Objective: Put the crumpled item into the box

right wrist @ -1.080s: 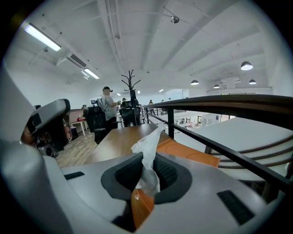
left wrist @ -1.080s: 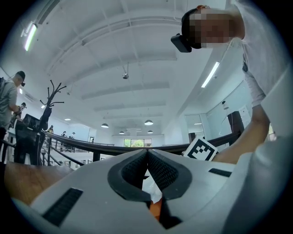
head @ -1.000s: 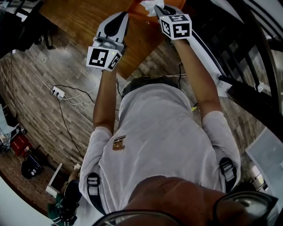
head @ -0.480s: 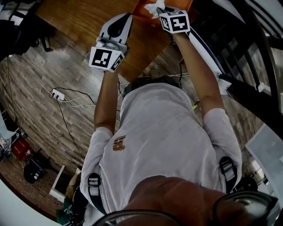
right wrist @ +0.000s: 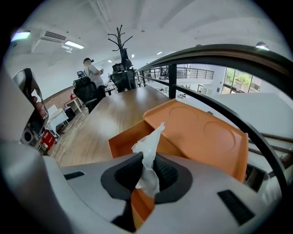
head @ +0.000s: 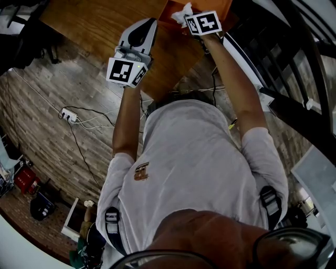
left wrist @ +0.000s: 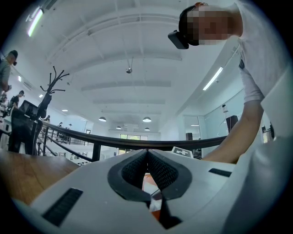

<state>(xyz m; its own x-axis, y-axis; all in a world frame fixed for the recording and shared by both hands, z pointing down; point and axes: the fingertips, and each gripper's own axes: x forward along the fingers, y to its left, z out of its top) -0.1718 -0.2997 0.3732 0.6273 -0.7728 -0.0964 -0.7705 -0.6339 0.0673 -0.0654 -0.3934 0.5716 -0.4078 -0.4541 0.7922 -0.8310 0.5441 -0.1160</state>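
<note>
The crumpled item is a white tissue (right wrist: 149, 157) pinched upright between the pads of my right gripper (right wrist: 147, 176), its twisted end sticking up past the jaws. Just beyond it stands the orange box (right wrist: 124, 139), open, with its lid (right wrist: 201, 130) leaning back to the right. In the head view the tissue (head: 183, 12) hangs over the box (head: 170, 8) at the table's far right corner, in front of the right gripper (head: 194, 18). My left gripper (head: 150, 22) hovers over the wooden table (head: 100, 23) left of the box. Its jaws (left wrist: 147, 153) are shut with nothing between them and point upward.
A black metal railing (right wrist: 219, 55) runs right behind the box along the table's edge. The long table stretches away to the left towards a coat stand (right wrist: 121, 39) and a person at desks (right wrist: 94, 71). A power strip with cables (head: 68, 111) lies on the floor.
My right gripper has carried the tissue forward, from the box's near edge to over the box. The left gripper has edged slightly forward and stays shut.
</note>
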